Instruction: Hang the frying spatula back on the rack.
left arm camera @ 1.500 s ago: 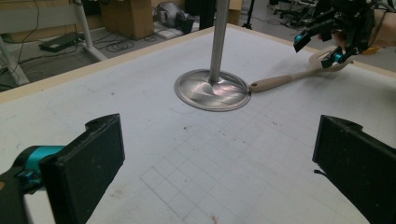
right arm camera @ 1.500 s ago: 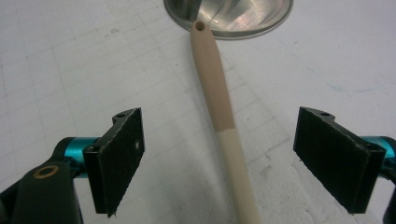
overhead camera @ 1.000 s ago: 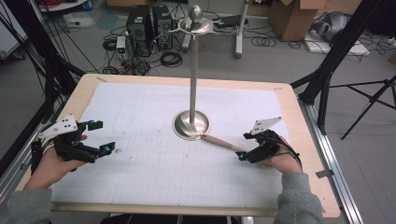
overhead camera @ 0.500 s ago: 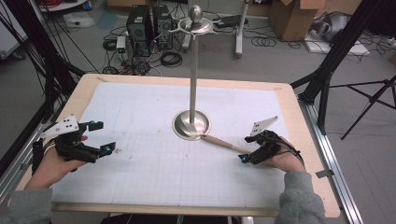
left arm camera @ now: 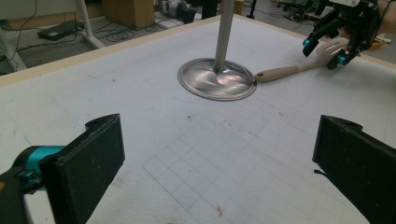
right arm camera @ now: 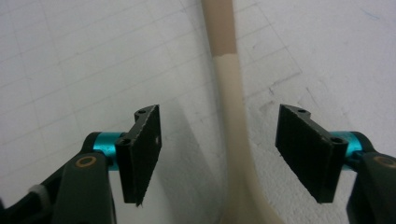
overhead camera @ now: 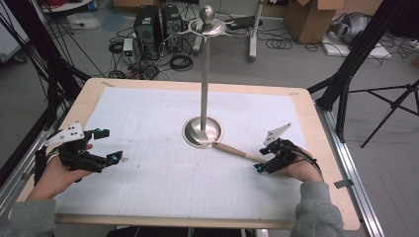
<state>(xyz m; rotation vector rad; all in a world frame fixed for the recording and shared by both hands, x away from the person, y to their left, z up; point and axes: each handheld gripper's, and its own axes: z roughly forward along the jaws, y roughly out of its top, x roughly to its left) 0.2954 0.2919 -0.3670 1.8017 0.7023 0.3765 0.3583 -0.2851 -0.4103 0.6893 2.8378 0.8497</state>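
R gripper (right arm camera: 218, 154) sits low over the paper at the table's right side, jaws apart w/ the beige spatula (right arm camera: 232, 112) running straight up the gap between them. Pads clear of it on both sides, not pinching. Jaws have just been closing in on it, spatula betw. them but w/ daylight left each side. In the high view the R gripper (overhead camera: 261, 162) is over the spatula's wide end, the person's hand (overhead camera: 301, 168) behind it.

Spatula (overhead camera: 237, 151) lies flat on the white grid sheet (overhead camera: 163, 177), angled from the R gripper up-left; handle tip touches, or is just at, the rim of the round steel base (overhead camera: 202, 132) of the stand. In the left gripper view the slotted head (left arm camera: 329, 46) is betw. the far gripper's jaws, handle end at the base's (left arm camera: 217, 79) edge.

Stand's pole (overhead camera: 204, 74) rises upright from the base near table centre, hooked top w/ a ball.

L gripper (overhead camera: 108, 145) well apart at table's left edge, jaws wide, nothing betw. them; same in its own view (left arm camera: 217, 172), bare paper betw. the pads.

Wooden table rim (overhead camera: 197, 85) frames the sheet.
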